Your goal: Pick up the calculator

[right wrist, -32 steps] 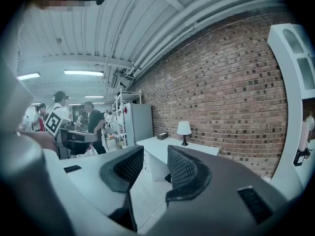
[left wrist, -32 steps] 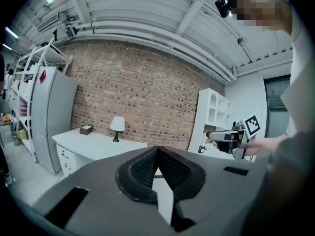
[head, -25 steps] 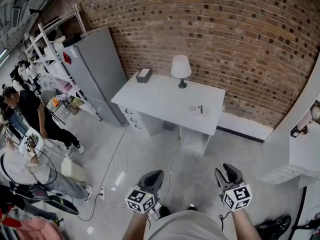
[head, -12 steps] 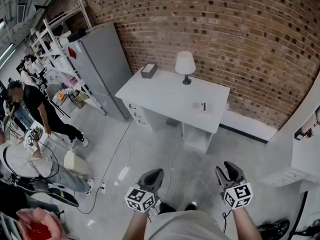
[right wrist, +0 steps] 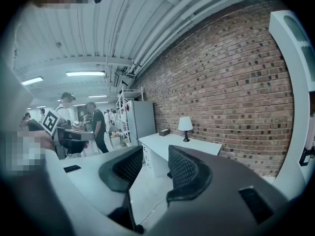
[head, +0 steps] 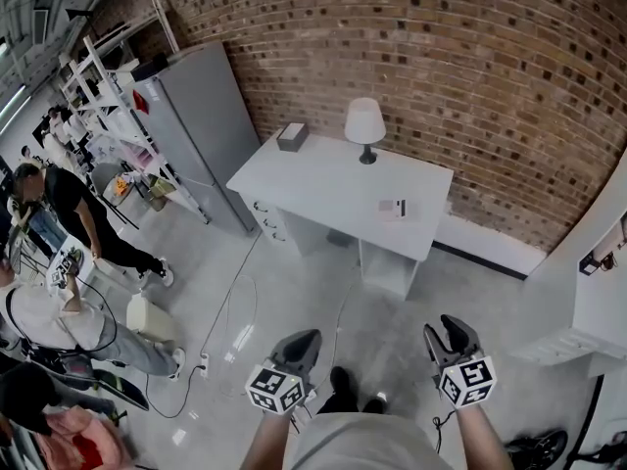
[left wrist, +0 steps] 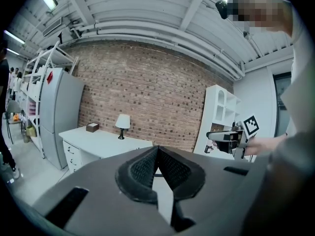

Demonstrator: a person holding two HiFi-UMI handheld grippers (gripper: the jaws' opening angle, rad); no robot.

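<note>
Head view: calculator [head: 392, 208] lies lengthwise along the desk [head: 323, 179]; left claw [head: 302, 341] closed, right claw [head: 452, 333] opening, empty.

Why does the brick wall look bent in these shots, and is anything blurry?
Head view: the wide lens bows the brick wall; light is even, detail sharp. Left gripper view: a black round rim, and the left tool looks soft close to the lens. Right gripper view: same rim, the right tool soft, ceiling lights bright.
</note>
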